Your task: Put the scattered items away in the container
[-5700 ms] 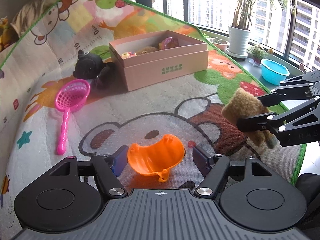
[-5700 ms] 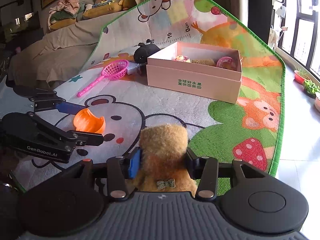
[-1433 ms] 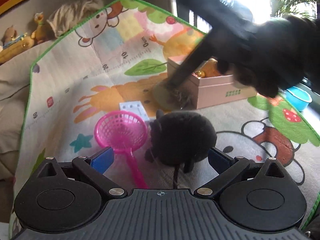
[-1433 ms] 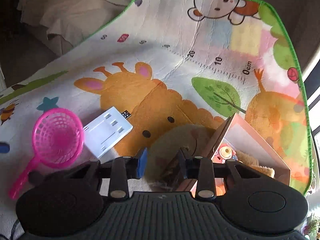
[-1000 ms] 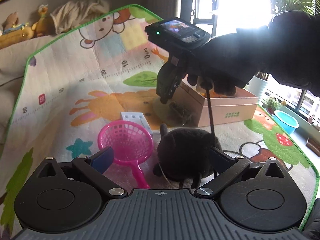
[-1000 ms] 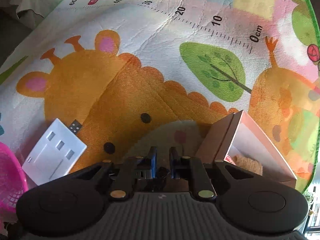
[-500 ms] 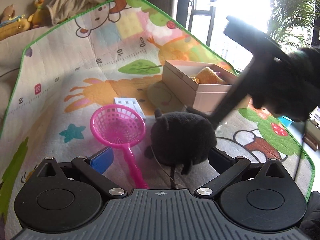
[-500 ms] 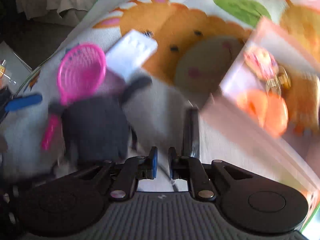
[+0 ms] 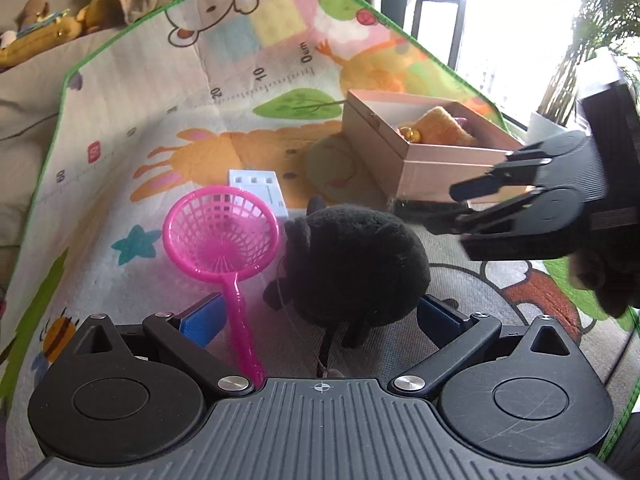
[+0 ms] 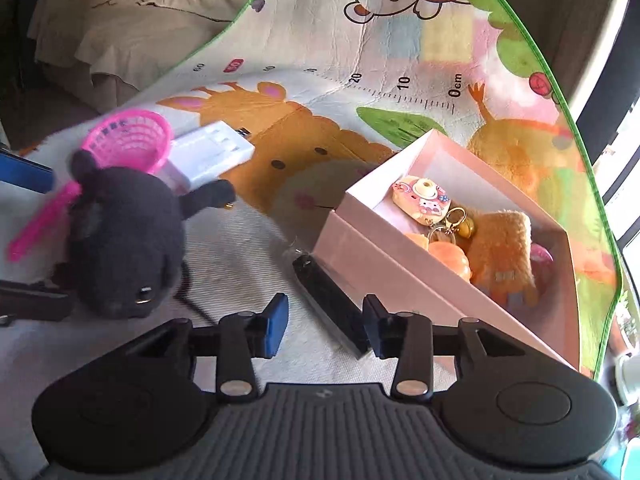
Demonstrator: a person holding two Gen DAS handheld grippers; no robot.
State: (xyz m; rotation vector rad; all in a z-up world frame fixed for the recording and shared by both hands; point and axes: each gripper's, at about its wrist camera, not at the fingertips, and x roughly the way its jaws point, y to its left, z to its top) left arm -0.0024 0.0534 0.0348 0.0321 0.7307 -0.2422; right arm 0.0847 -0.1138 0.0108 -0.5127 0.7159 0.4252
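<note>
A black plush toy (image 9: 348, 264) lies on the play mat between the spread fingers of my left gripper (image 9: 320, 316), which is open; the pads do not press it. A pink sieve (image 9: 220, 232) and a white charger (image 9: 260, 192) lie just left of it. The pink box (image 10: 384, 248) holds a brown plush (image 10: 504, 248), an orange toy (image 10: 448, 256) and a keychain. My right gripper (image 10: 322, 326) is at the box's near wall, jaws opening. A black flat strip (image 10: 332, 300) lies on the mat between them, close to the right finger.
The play mat (image 9: 132, 92) slopes up at the back onto a cloth-covered sofa (image 10: 120, 32) with stuffed toys. Its green edge (image 10: 576, 132) runs just behind the box. A bright window with a plant (image 9: 600, 20) is at the right.
My right gripper has swung from the box's far left corner to its near side, and its shut jaws have parted around the black strip. My left gripper has edged closer to the black plush.
</note>
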